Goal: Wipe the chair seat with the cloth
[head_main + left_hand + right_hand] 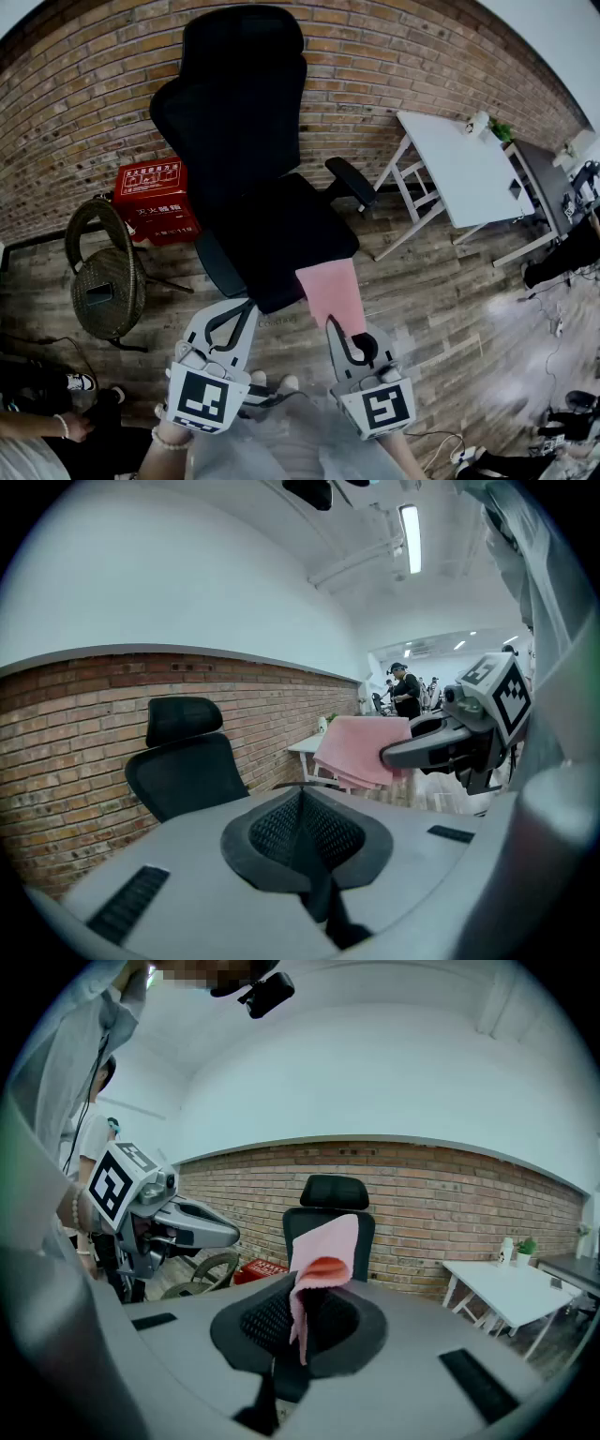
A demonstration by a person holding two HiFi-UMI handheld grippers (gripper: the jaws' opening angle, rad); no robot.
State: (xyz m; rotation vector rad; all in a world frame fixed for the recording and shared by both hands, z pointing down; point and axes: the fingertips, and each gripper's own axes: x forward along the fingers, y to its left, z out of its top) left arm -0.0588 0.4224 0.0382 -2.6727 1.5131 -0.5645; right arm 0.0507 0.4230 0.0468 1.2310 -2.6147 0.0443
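The right tongs (341, 328) are squeezing a pink cloth (330, 292). The right gripper view is showing the two jaws closed on a fold of the cloth (323, 1246), with the rest sticking up and one edge hanging down. In the head view, the cloth is lying across the front edge of the black chair seat (281, 230). I cannot tell if it is touching the seat.

The left tongs (244, 307) are holding nothing. The left gripper view is showing their jaws pressed together (302, 799). They are pointing at the front left corner of the seat, just beside the right tongs.

The black chair (246, 122) is standing on a wooden floor (441, 309), with its tall back toward a brick wall (75, 94). A red box (156, 199) is sitting by the wall, left of the chair. A round woven chair (105, 274) is standing near the box. A white desk (457, 167) is standing off to the right, well apart from the chair.
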